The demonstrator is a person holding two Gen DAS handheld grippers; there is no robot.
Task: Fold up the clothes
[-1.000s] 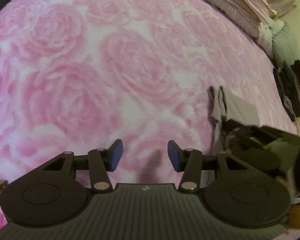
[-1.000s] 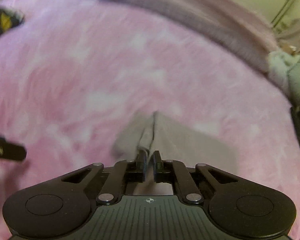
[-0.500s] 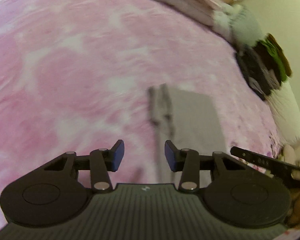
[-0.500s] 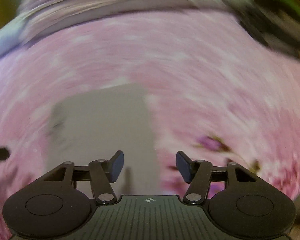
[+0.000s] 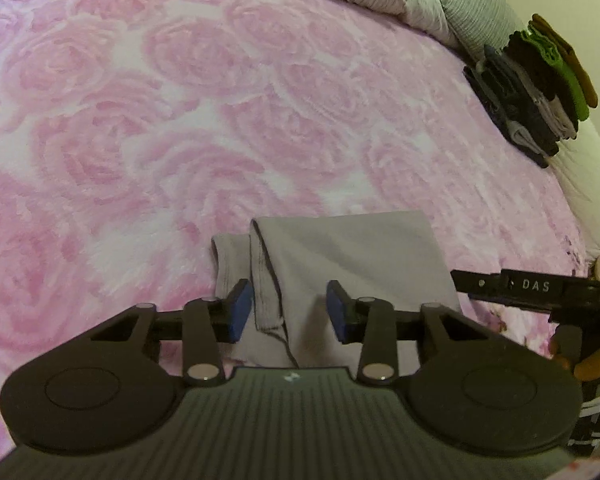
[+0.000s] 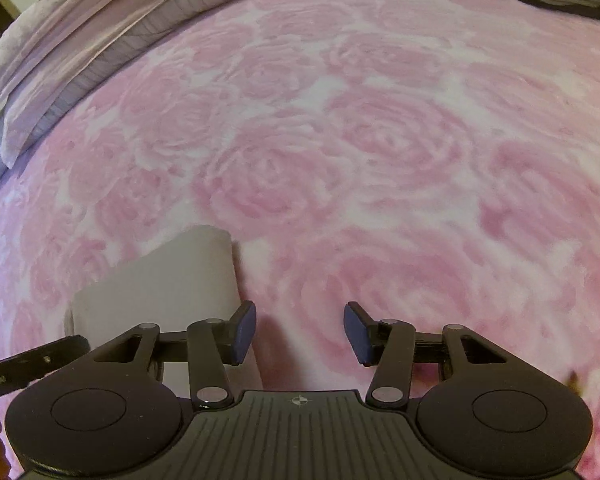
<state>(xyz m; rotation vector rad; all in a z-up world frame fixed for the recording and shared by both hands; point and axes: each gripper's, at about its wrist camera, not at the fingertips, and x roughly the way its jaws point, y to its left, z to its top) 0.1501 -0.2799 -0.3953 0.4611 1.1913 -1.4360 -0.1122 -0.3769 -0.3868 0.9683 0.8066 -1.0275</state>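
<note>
Left wrist view: we see our left gripper (image 5: 288,307), jaws spread and empty, over a folded grey garment (image 5: 352,264) at lower centre on a pink rose blanket (image 5: 180,120). Right wrist view: our right gripper (image 6: 300,332) is likewise released, the garment at lower left.

left claw (image 5: 287,307) agape, right claw (image 6: 300,333) agape

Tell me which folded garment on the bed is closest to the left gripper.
The grey folded garment lying alone on the pink rose blanket, right under the open left gripper. The other folded clothes sit in a stack at the bed's far edge.
</note>
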